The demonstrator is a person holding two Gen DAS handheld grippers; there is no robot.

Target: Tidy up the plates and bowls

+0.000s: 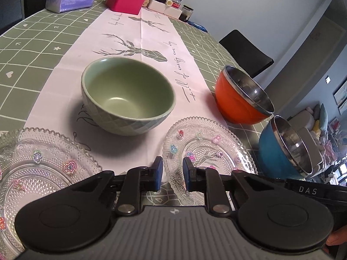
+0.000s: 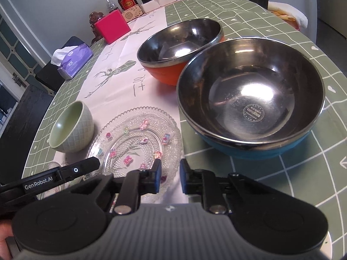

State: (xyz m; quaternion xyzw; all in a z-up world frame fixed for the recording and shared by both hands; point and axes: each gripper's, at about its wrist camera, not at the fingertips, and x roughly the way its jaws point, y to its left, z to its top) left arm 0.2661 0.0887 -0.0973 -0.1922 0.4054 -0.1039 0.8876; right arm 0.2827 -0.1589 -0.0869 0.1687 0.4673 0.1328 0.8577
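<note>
Left tool (image 1: 172, 174) narrowed, empty, above glass plate (image 1: 208, 151)

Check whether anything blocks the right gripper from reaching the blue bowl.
Nothing visible does. The right gripper hangs over bare tablecloth beside the glass plate, and the blue bowl sits ahead to its right with only open cloth between. The orange bowl lies behind it.

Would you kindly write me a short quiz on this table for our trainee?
1. How many bowls stand on the table?
2. True or false: the orange bowl sits inside the blue bowl.
3. What lies between the green bowl and the blue bowl? A. glass plate B. tissue pack C. pink box
Key: 1. three; 2. false, they stand side by side; 3. A.
</note>
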